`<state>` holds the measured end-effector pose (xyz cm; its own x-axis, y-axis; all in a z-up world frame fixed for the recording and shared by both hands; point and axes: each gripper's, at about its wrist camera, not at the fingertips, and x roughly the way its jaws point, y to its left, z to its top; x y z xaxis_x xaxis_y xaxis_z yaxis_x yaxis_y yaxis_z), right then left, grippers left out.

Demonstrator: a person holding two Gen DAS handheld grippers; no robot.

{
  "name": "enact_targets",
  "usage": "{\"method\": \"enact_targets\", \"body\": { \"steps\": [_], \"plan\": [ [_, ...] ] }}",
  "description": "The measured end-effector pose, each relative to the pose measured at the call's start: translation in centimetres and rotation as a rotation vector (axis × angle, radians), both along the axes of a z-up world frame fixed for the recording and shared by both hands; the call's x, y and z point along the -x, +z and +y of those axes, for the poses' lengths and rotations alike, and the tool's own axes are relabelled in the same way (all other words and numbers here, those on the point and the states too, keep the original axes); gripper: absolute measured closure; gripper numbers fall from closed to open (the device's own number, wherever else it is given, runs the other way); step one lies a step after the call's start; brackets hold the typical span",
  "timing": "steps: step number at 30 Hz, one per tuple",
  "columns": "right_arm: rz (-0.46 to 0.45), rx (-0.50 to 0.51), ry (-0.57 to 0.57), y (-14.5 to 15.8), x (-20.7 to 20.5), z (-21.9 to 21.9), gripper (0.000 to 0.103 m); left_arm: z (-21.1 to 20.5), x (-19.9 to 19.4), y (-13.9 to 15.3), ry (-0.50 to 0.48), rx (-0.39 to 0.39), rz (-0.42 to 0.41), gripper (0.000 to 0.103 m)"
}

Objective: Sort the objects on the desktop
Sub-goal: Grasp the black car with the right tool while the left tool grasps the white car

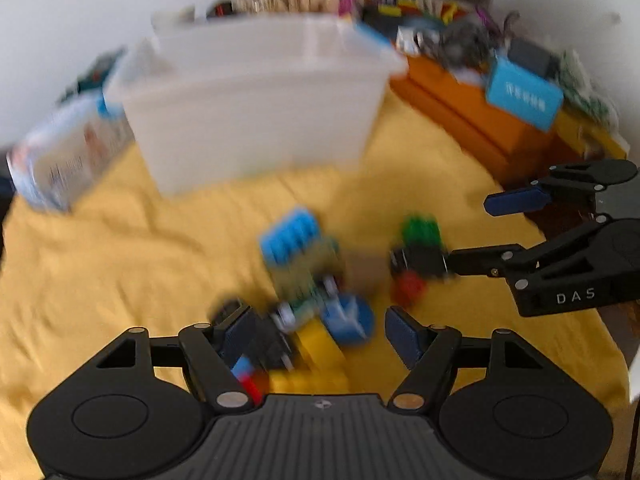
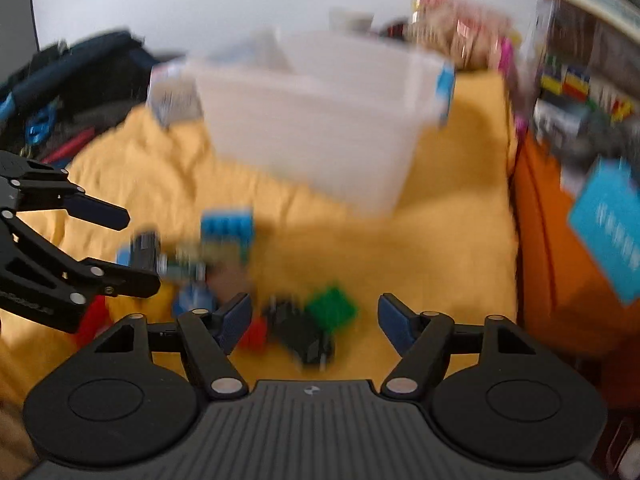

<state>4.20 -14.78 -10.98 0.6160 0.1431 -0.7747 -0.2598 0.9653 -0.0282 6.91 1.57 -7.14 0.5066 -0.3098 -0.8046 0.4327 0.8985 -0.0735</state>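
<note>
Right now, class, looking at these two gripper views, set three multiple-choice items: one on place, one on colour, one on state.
1. Where is the white bin?
A. beyond the toy pile
B. on the orange box
C. under the cloth

2. What colour is the cloth?
A. green
B. yellow
C. grey

3. How is the right hand-held gripper?
A. shut on a brick
B. open
C. out of view

Answers: 1 A, it stands behind the blocks. 2 B, yellow fabric throughout. 3 B, its pads stand apart, pressing nothing.

A yellow cloth carries a translucent bin and scattered bricks.
</note>
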Motion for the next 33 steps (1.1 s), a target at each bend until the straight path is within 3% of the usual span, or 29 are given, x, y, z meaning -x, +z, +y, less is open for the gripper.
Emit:
{"method": "enact_targets", "body": {
  "steps": [7, 9, 16, 18, 20, 24, 29, 31, 33],
  "plan": [
    [0.111, 0.002, 0.039, -3.3, 1.9, 0.8, 0.042, -0.2, 2.0, -1.5, 0.022, 0.037, 0.063, 0.028],
    [0.070, 0.035, 0.072, -3.4, 2.1, 1.4, 0.054, 0.0, 2.8, -1.5, 0.036, 0.039, 0.058, 0.028],
    [-0.060, 0.273, 0.253, -4.4, 1.3, 4.3, 0.058, 1.6, 3.5, -0.9, 0.121, 0.040, 0.043, 0.028],
    [-0.081, 0.275, 0.271, -4.5, 0.7, 4.5, 0.068, 2.4, 2.9, -0.7, 0.154, 0.051, 0.034, 0.028],
    [-0.089, 0.301, 0.264, -4.5, 0.3, 4.6, 0.084, 3.1, 1.8, -0.6, 0.189, 0.085, 0.040, 0.029],
    [-0.067, 0.206, 0.191, -3.0, 0.5, 3.7, 0.086, 3.5, -1.3, -1.3, 0.239, 0.143, 0.087, 0.033],
    [-0.001, 0.023, 0.082, -1.1, 2.3, 1.8, 0.086, 2.8, -3.6, -2.9, 0.265, 0.107, 0.085, 0.043],
    [0.000, 0.008, 0.054, -0.9, 3.1, 1.6, 0.086, 2.5, -4.1, -3.1, 0.262, 0.057, 0.066, 0.070],
    [-0.008, 0.020, 0.036, -0.7, 3.9, 1.7, 0.086, 2.7, -4.5, -3.4, 0.233, 0.044, 0.074, 0.072]
  ]
}}
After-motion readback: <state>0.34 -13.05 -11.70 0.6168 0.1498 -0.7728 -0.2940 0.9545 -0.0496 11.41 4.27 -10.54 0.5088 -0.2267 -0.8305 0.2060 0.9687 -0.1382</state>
